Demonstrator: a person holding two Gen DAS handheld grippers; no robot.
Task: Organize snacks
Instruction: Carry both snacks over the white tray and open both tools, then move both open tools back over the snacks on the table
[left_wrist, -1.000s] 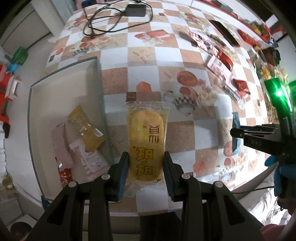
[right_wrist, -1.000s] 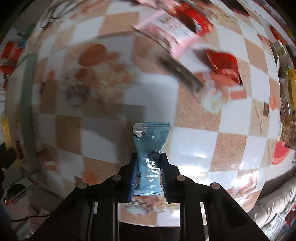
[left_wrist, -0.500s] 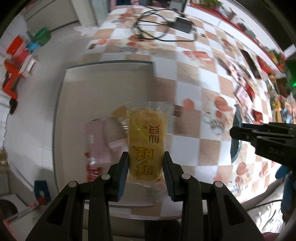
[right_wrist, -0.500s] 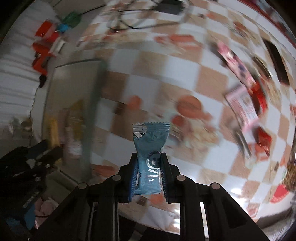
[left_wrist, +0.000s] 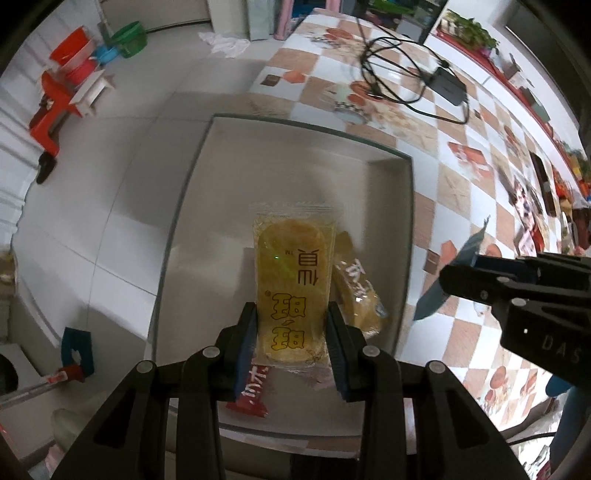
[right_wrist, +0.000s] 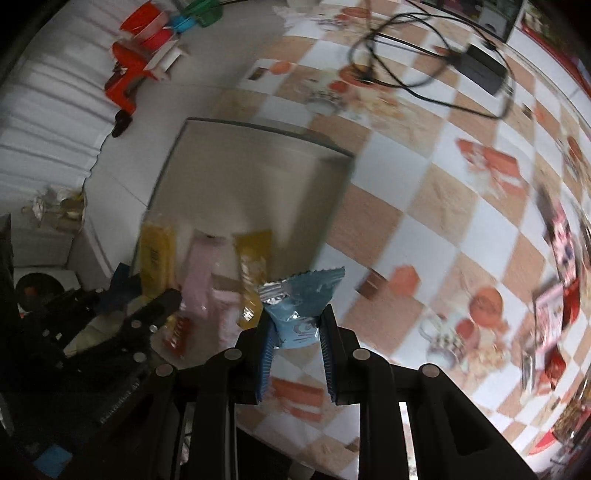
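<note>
My left gripper (left_wrist: 291, 325) is shut on a clear yellow snack packet (left_wrist: 291, 284) with yellow characters and holds it above the near part of a shallow grey tray (left_wrist: 295, 162). In the tray lie a yellow packet (left_wrist: 356, 291) and a red packet (left_wrist: 251, 387). My right gripper (right_wrist: 295, 332) is shut on a light blue snack packet (right_wrist: 299, 306) and hangs just right of the tray (right_wrist: 258, 166), over the checkered tablecloth (right_wrist: 424, 206). The left gripper (right_wrist: 129, 332) shows at the left of the right wrist view, with pink (right_wrist: 201, 273) and yellow (right_wrist: 251, 266) packets beyond it.
A black power adapter (left_wrist: 448, 83) with looped cables lies at the table's far side. Several snack packets (right_wrist: 554, 295) lie scattered at the right of the table. Red and green plastic items (left_wrist: 74, 81) stand on the tiled floor left of the table.
Both grippers have swung left towards the tray. The left one now holds its yellow packet over the tray; the right one has come up beside the tray's right rim.
</note>
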